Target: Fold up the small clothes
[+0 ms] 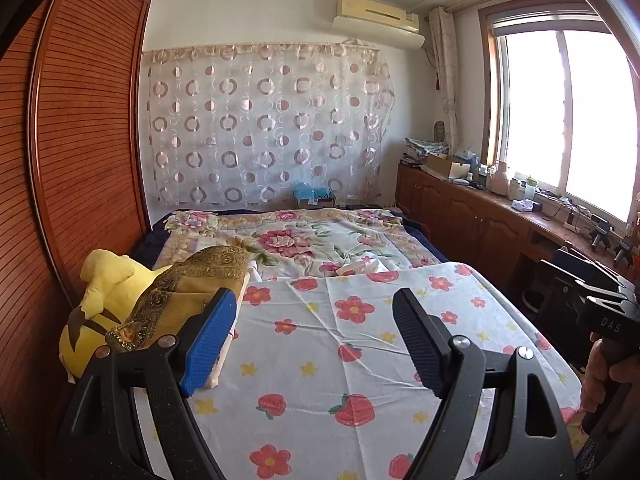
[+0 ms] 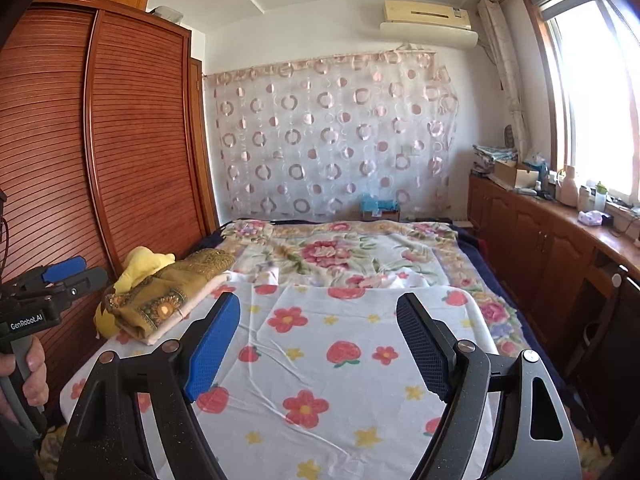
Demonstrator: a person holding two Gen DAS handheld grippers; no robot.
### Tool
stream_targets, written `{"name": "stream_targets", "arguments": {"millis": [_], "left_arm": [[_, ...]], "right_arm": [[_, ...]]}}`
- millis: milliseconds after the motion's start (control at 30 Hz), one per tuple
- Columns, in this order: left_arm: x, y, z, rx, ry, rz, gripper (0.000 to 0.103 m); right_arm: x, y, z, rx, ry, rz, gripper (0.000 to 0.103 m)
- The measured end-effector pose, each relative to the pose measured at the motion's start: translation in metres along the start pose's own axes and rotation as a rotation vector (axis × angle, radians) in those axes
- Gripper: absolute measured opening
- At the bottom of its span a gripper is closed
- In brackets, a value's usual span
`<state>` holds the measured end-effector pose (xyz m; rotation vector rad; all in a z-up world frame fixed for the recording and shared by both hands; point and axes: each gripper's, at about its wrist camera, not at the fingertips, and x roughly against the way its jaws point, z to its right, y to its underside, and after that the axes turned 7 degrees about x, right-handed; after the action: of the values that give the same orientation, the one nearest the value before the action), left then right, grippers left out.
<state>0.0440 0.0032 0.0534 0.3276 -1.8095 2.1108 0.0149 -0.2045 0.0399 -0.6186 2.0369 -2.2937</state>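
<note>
We find the left gripper and right gripper both spread wide and empty, held clear above the white flowered cloth. The cloth lies flat directly beneath and ahead of both claws, apparently as a working surface. Folded garments sit stacked left of the claws, seemingly set aside, long axis running away from us toward the bed's far end.

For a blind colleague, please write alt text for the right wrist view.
The right gripper hangs open and empty above a white strawberry-print cloth spread on a bed. Folded gold fabric lies at left; the left gripper shows at the edge.
</note>
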Motion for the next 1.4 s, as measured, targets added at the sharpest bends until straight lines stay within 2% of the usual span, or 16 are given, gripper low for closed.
{"name": "stream_targets", "arguments": {"millis": [233, 1400], "left_arm": [[-0.003, 0.004, -0.001, -0.003, -0.007, -0.013, 0.081], [-0.004, 0.004, -0.003, -0.005, -0.015, -0.011, 0.081]], "right_arm": [[-0.004, 0.007, -0.002, -0.011, -0.006, -0.003, 0.082], [-0.006, 0.001, 0.018, -0.006, -0.014, -0.012, 0.082]]}}
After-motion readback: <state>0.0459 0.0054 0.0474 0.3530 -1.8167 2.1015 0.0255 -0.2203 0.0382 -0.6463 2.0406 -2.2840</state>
